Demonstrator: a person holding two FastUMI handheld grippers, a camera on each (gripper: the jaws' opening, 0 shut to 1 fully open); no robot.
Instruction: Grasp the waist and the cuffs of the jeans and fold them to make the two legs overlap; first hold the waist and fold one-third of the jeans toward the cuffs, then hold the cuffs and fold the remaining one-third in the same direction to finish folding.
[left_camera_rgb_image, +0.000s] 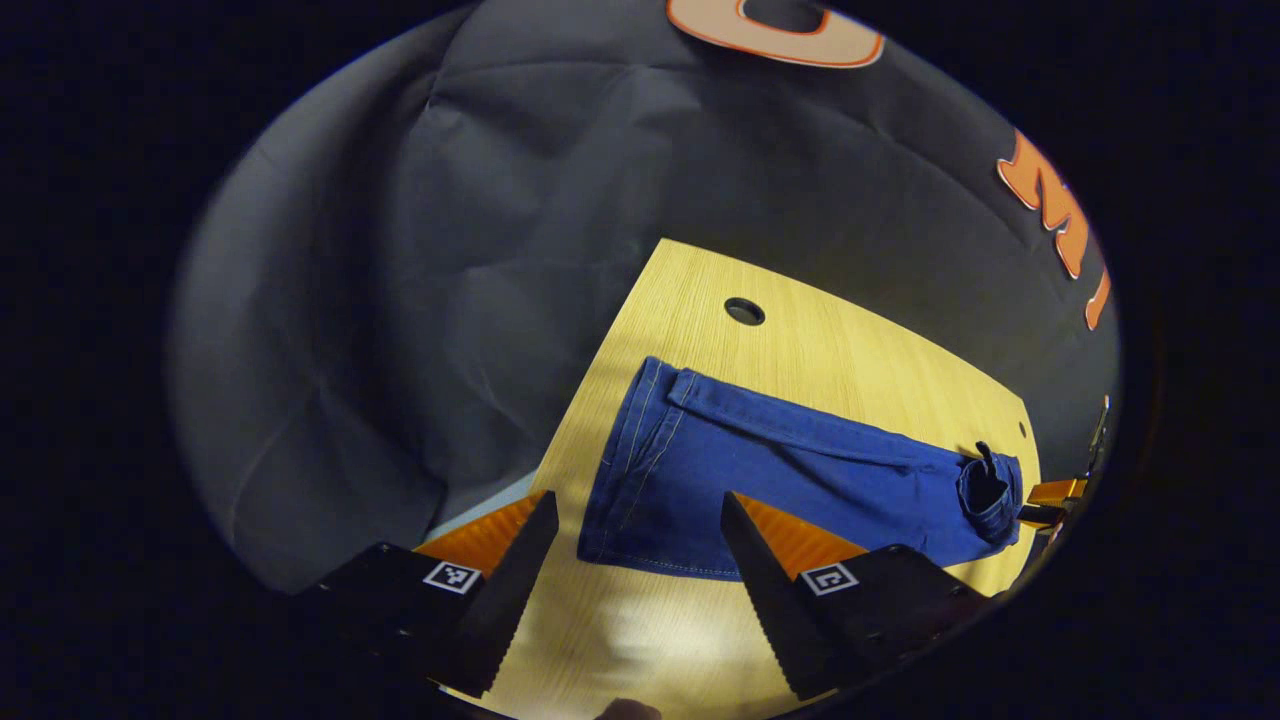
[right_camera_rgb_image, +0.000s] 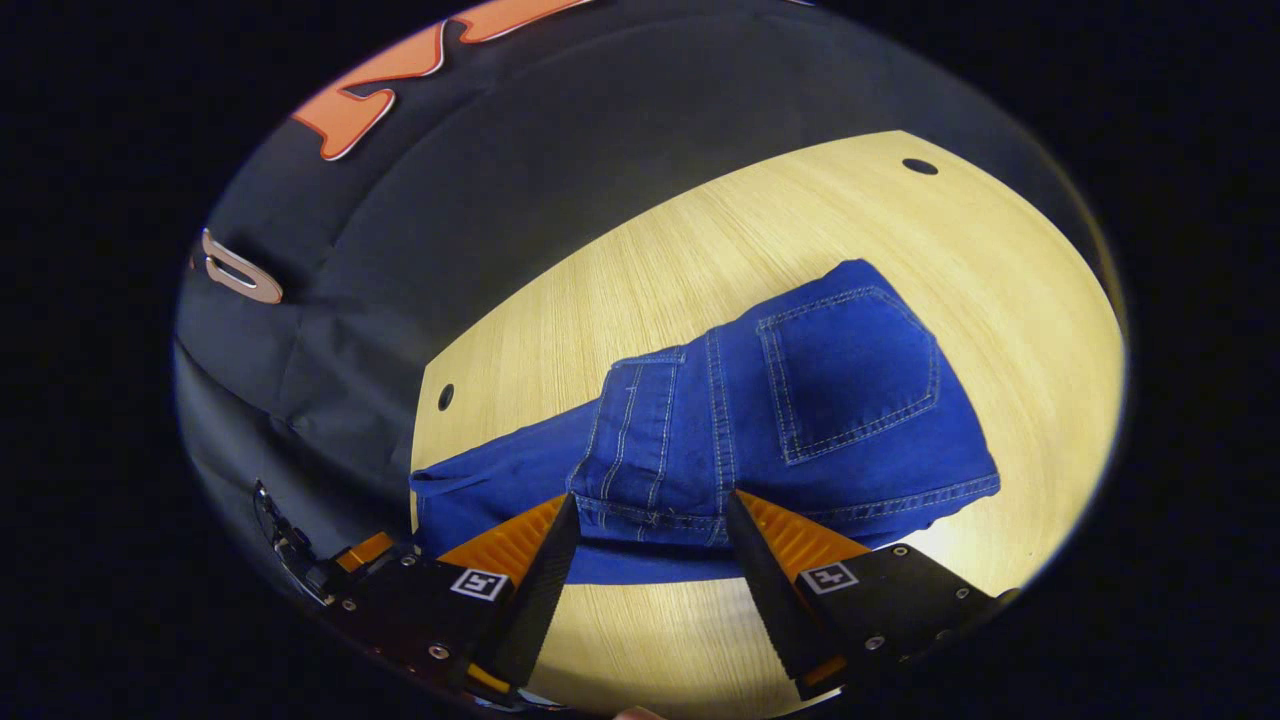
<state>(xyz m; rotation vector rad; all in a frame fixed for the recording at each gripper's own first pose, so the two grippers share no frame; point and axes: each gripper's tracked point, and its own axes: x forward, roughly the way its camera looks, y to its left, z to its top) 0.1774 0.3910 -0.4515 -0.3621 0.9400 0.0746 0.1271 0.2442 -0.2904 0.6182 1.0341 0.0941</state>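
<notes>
Both tools gape empty over the jeans (right_camera_rgb_image: 760, 420) on the surface (right_camera_rgb_image: 620, 270) — left tool (left_camera_rgb_image: 640, 540), right tool (right_camera_rgb_image: 650, 540); take the hem at 12 o'clock squarely — pinch both layers.

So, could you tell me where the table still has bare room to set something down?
Bare wood lies between the jeans and the table's far edge, around the round hole, and along the near edge below the left gripper. The jeans take the middle; the right gripper hangs open over their waist.
</notes>
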